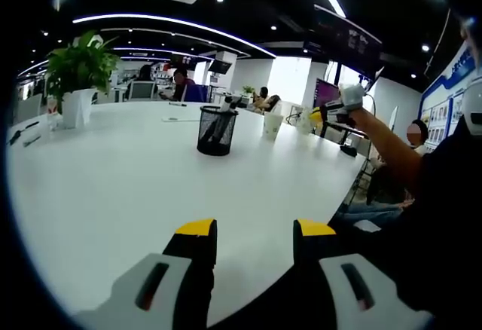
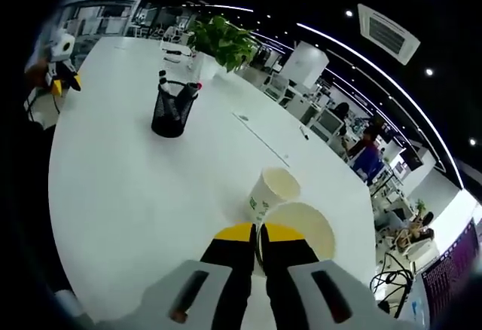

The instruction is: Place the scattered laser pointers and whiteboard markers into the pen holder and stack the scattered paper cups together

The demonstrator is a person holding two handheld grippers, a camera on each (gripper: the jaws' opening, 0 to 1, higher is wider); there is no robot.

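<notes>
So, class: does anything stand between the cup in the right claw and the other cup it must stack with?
Nothing visible. The held cup, pinched at its rim by the right claw, sits right beside the standing cup, with bare table around them.

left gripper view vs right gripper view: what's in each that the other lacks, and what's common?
Left gripper view: the left gripper up close, open over bare table, and the person's forearm. Right gripper view: the right gripper shut on a near paper cup, a second cup beside it, and markers in the pen holder. Shared: that pen holder, the potted plant, the white table.
</notes>
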